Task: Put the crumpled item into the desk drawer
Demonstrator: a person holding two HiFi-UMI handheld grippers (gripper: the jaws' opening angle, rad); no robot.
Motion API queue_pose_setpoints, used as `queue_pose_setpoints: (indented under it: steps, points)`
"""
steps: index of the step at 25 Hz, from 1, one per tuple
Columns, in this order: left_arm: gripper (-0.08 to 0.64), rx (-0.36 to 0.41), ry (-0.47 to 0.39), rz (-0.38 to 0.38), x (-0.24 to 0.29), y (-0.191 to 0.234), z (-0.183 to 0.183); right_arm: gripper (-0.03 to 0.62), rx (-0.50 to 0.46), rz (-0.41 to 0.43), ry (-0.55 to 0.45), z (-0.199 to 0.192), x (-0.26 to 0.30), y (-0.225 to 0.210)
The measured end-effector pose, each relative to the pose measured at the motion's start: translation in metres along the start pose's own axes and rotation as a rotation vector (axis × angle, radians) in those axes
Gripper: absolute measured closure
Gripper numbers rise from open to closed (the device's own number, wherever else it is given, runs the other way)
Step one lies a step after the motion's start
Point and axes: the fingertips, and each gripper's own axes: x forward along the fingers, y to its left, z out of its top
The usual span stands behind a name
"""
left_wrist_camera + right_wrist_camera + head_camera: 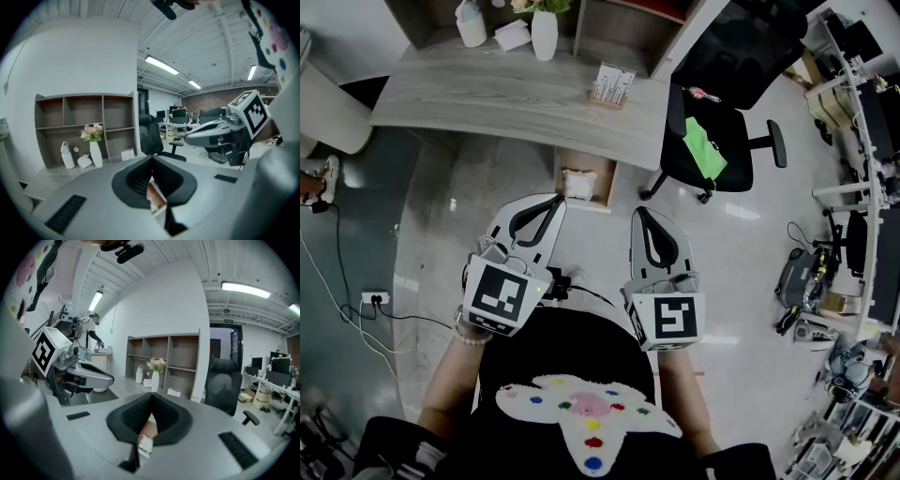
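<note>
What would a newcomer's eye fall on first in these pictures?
Two grey grippers, the left gripper and the right gripper, both shut and empty, point at an open drawer under the desk. A white crumpled item lies inside it. A black chair stands at right.

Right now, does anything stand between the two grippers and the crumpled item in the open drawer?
Nothing visible does. The crumpled item lies in the open drawer under the desk, and only bare floor separates it from the left gripper and right gripper, both shut and empty.
</note>
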Motion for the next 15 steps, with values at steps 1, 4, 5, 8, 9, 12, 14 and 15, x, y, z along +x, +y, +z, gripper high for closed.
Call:
queue_pose_setpoints:
  steps: [1,4,5,8,9,12,14,15]
  points:
    - [0.548,0.000,0.000,0.000,-0.0004,-0.0003,-0.0005,0.589,0.001,-0.001,0.001,-0.0008,-0.0005,0.0001]
    - [0.548,-0.001,-0.001,0.001,-0.0016,-0.0012,-0.0013,0.588,0.017,-0.009,0.009,-0.0058,-0.0029,-0.0014]
    - [0.548,-0.002,0.000,0.001,-0.0018,-0.0016,-0.0016,0.588,0.019,-0.010,0.011,-0.0067,-0.0037,-0.0019]
    - [0.548,-0.002,0.001,0.001,-0.0021,-0.0021,-0.0023,0.589,0.013,-0.008,0.012,-0.0067,-0.0042,-0.0013]
    - [0.548,-0.001,0.002,0.001,-0.0023,-0.0019,-0.0026,0.588,0.010,-0.007,0.012,-0.0065,-0.0038,-0.0007]
    - [0.548,-0.002,0.003,0.002,-0.0033,-0.0017,-0.0030,0.588,0.005,-0.001,0.011,-0.0054,-0.0030,0.0020]
    - [0.548,-0.001,0.003,0.002,-0.0038,-0.0023,-0.0024,0.588,0.005,0.003,0.011,-0.0052,-0.0035,0.0031]
    - [0.548,-0.001,0.003,0.003,-0.0039,-0.0025,-0.0022,0.588,0.009,0.002,0.012,-0.0057,-0.0039,0.0030]
